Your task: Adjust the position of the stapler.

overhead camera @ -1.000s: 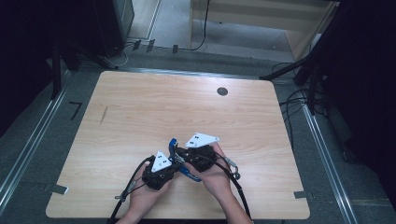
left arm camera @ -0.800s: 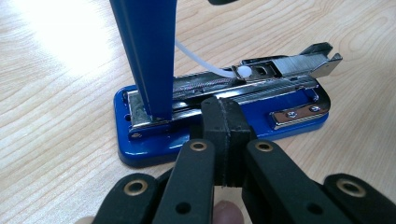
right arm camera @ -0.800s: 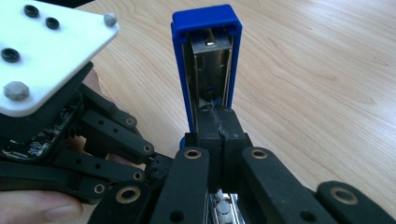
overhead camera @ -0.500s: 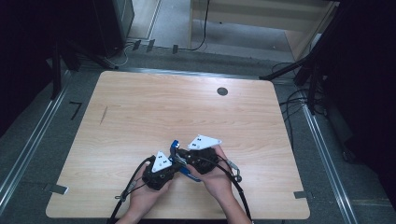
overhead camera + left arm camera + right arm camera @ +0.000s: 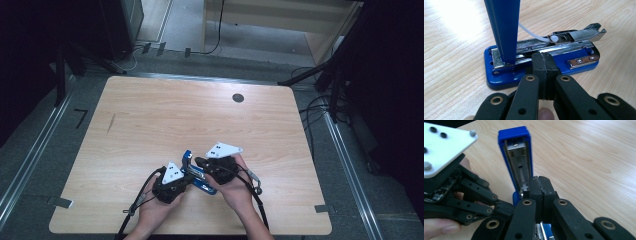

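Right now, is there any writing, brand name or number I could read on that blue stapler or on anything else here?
None: no word, brand or number is readable.
Blue stapler: plain blue plastic and bare metal, no lettering visible.
Wooden table: no label; it bears a dark round spot.

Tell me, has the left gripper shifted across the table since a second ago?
No. The left gripper sits in the same spot beside the blue stapler, just as far from the dark round hole as before.
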A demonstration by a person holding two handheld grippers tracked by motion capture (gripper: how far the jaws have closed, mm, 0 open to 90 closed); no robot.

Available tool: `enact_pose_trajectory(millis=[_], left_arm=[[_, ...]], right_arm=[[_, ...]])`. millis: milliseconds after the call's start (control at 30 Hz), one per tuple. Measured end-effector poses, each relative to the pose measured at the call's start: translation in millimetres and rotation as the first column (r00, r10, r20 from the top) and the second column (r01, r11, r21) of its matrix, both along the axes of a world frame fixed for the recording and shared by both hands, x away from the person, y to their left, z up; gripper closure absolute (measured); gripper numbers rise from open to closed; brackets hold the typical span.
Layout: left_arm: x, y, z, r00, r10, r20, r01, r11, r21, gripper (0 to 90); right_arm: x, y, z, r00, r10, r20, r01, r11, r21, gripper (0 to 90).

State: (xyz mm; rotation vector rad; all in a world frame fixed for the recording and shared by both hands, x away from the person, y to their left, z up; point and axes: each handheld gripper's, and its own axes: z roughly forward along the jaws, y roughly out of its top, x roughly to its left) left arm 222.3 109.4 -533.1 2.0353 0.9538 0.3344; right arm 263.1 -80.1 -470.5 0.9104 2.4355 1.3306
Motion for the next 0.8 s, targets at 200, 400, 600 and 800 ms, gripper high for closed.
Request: enact_pose_trajectory(millis=[200,400,600,800], left_arm=[[-0.3,-0.3,0.0,1.0000,0.000,0.003,0.000,1.0000,0.001,90.0],[-0.2,-0.2,0.1,1.0000,0.002,0.004,-0.002,1.0000,0.004,90.0],[0.0,0.0,0.1,1.0000,-0.001,0.004,0.001,1.0000,0.004,90.0],[0.0,-0.3,-0.1,1.0000,0.000,0.007,0.000,1.0000,0.003,90.0]], right_arm=[[5.2,-0.6,5.5,0.9999,-0.008,0.008,0.008,1.0000,0.005,90.0],[11.8,3.4,16.2,0.9997,-0.010,0.021,0.010,0.9999,0.004,90.0],[19.9,6.4,28.2,0.9994,-0.019,0.029,0.019,0.9997,0.016,90.0],[23.3,12.7,41.1,0.9987,-0.009,0.050,0.008,0.9996,0.028,90.0]])
